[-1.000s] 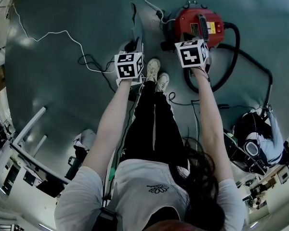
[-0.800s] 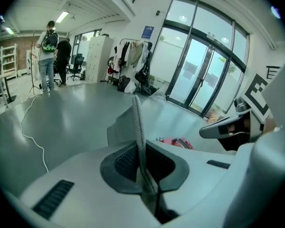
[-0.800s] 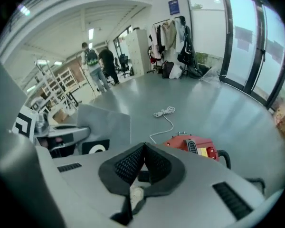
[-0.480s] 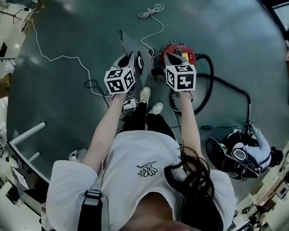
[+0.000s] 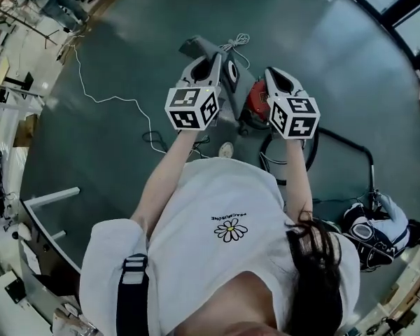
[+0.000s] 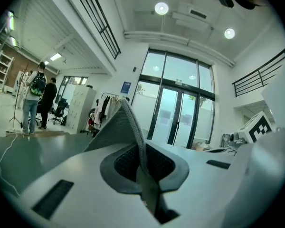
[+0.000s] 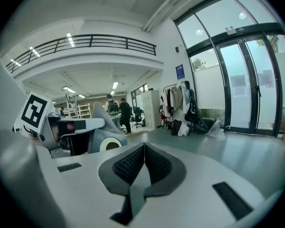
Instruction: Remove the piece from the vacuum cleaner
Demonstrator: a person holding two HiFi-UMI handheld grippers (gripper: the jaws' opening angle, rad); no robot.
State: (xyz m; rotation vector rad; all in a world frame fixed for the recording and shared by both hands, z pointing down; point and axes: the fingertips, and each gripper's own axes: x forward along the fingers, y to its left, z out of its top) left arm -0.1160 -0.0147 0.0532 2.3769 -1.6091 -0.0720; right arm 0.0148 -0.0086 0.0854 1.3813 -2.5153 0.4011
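Observation:
The red vacuum cleaner (image 5: 256, 102) stands on the grey-green floor, partly hidden behind my two raised grippers. Its black hose (image 5: 313, 144) loops off to the right. My left gripper (image 5: 216, 63) is held high in front of the person, its jaws shut together with nothing between them (image 6: 140, 148). My right gripper (image 5: 275, 77) is beside it, over the vacuum cleaner in the head view, also shut and empty (image 7: 143, 152). Both point nearly level into the hall, well above the floor. Which piece of the vacuum cleaner the task means I cannot tell.
A white cable (image 5: 109, 99) runs across the floor to a coil (image 5: 238, 41). A black and white bundle (image 5: 373, 228) lies at lower right, a metal frame (image 5: 50, 197) at left. Two people (image 6: 37, 95) stand far off; glass doors (image 6: 179, 118) lie ahead.
Both grippers have risen from low beside the vacuum cleaner to chest height, tipping up to nearly level. The person has straightened up. Both stay shut and empty.

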